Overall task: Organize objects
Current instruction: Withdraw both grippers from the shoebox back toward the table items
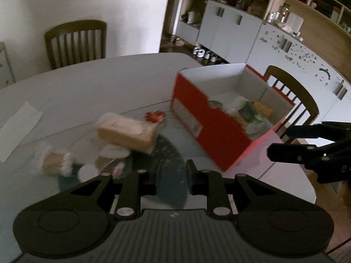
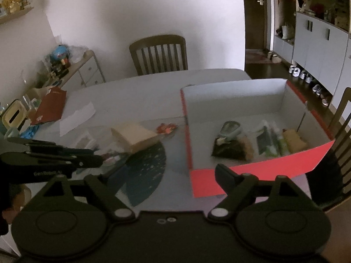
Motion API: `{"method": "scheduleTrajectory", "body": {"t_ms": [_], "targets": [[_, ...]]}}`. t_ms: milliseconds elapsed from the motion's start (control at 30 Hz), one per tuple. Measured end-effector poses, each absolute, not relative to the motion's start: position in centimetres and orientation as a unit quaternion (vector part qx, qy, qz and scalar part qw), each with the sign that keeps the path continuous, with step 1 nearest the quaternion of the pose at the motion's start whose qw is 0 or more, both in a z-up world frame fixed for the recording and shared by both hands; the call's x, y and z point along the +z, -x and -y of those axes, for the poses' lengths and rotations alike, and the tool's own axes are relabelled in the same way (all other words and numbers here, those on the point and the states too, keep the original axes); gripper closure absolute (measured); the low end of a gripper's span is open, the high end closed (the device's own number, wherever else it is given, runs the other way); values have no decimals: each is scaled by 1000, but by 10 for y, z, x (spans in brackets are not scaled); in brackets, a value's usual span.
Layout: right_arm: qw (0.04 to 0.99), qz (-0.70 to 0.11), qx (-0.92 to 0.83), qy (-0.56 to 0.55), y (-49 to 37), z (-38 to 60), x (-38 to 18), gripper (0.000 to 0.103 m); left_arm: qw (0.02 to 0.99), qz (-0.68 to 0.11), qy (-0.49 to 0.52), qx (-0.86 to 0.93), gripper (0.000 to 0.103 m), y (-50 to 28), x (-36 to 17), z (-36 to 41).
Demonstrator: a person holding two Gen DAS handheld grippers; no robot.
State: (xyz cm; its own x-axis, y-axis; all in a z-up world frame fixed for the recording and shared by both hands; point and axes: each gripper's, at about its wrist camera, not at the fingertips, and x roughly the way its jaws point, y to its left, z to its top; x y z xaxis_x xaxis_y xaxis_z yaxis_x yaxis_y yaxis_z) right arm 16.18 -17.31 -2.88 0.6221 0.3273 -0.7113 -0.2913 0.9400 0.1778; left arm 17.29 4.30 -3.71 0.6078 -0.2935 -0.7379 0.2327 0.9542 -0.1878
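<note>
A red cardboard box (image 1: 221,138) (image 2: 258,171) with a white inside stands open on the table's right side. It holds several packets: green-and-white ones, a yellow one and a dark pouch (image 2: 228,149). To its left lie a tan box (image 1: 127,131) (image 2: 136,138), a small red thing (image 1: 153,116) (image 2: 166,128) and a clear tub of toothpicks (image 1: 54,162). My left gripper (image 1: 173,171) (image 2: 98,156) hovers shut and empty over a dark teal mat (image 1: 173,149) (image 2: 147,166). My right gripper (image 2: 173,163) (image 1: 277,141) stands wide open with nothing in it, at the box's near left corner.
A white sheet of paper (image 1: 19,127) (image 2: 76,118) lies at the far left of the grey table (image 1: 98,83). Wooden chairs (image 1: 76,41) (image 2: 160,54) stand behind and to the right. Clutter sits on a low cabinet (image 2: 87,70) at left.
</note>
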Motion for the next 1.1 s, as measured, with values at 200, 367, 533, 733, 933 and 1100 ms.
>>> {"method": "scheduleTrajectory", "body": {"t_ms": [200, 367, 533, 733, 933, 1100], "targets": [[897, -406, 173, -18, -159, 146, -32, 16, 898, -420, 43, -126, 79, -166, -47, -77], [895, -410, 176, -13, -160, 126, -36, 16, 900, -416, 50, -118, 41, -161, -52, -102], [893, -413, 178, -2, -167, 106, -39, 16, 900, -418, 52, -111, 41, -160, -59, -122], [895, -409, 179, 12, -181, 87, -41, 14, 903, -416, 52, -97, 39, -166, -67, -147], [892, -410, 188, 31, -202, 72, -46, 13, 901, -422, 58, -80, 28, -180, -79, -172], [888, -412, 197, 51, -218, 57, -51, 13, 901, -426, 55, -66, 18, -194, -93, -188]]}}
